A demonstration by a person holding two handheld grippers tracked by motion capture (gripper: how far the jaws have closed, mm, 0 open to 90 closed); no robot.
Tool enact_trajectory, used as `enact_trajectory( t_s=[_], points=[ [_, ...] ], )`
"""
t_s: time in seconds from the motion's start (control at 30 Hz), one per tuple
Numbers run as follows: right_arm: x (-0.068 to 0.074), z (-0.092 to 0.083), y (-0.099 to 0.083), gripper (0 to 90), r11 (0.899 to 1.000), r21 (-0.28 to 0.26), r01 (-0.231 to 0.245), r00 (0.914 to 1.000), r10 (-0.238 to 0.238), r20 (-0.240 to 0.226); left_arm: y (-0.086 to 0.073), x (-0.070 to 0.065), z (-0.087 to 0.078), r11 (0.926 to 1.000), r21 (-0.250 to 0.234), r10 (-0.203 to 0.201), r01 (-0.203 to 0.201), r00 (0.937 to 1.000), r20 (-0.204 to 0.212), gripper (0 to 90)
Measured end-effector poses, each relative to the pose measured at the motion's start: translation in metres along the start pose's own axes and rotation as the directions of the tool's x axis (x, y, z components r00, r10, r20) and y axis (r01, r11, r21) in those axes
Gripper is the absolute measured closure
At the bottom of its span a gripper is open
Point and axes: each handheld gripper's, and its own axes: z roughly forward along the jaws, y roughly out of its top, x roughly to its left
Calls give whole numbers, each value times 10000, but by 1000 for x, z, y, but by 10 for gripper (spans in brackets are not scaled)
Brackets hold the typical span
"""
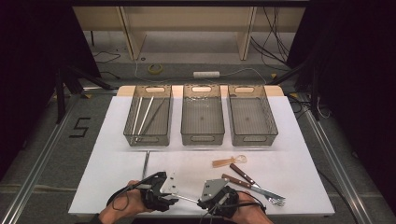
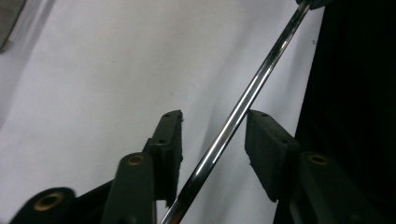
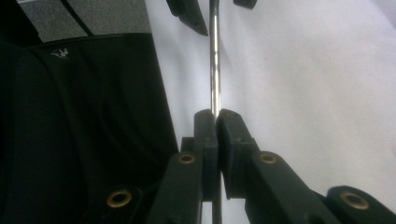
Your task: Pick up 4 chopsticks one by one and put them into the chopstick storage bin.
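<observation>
A thin shiny metal chopstick [image 1: 189, 199] hangs level over the front edge of the white table [image 1: 107, 186], spanning both grippers. My right gripper [image 1: 201, 202] is shut on one end of it; in the right gripper view the pads [image 3: 215, 113] pinch the chopstick [image 3: 214, 60], which runs straight ahead. My left gripper [image 1: 177, 196] faces it from the left. In the left gripper view the chopstick [image 2: 243, 105] passes diagonally between my left gripper's [image 2: 215, 115] jaws, with a gap to each pad.
Three clear baskets stand in a row at the back: the left one [image 1: 148, 139] holds several chopsticks, the middle [image 1: 202, 138] and right [image 1: 253, 138]. A loose chopstick [image 1: 145, 163], an amber spoon [image 1: 229, 161], two brown-handled knives [image 1: 242, 173] and a fork [image 1: 276, 201] lie nearby.
</observation>
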Motion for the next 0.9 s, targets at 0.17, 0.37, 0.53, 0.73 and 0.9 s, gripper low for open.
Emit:
enact_trajectory(
  t_s=[0.17, 0.37, 0.53, 0.73, 0.9],
  points=[
    [1, 0, 0, 867, 9999, 5, 146, 9998, -146, -126, 0, -1, 1, 9992, 213, 337, -337, 9994, 18, 640],
    [1, 1, -1, 866, 9995, 30, 329, 9992, -328, -237, 0, -4, 1, 9965, 281, 785, -790, 9967, 180, 705],
    [-4, 1, -5, 853, 9988, -167, 464, 9975, -472, -532, 1, -7, -1, 9906, 372, 1300, -1313, 9909, 359, 747],
    [-13, -4, -8, 730, 9983, -579, 28, 9999, -34, -102, 2, -12, 1, 9877, 370, 1490, -1522, 9857, 787, 831],
    [-22, -14, -12, 519, 9827, -1585, -958, 9954, 957, -83, -1, -7, 0, 9938, 432, 997, -1022, 9933, 577, 831]
  ],
)
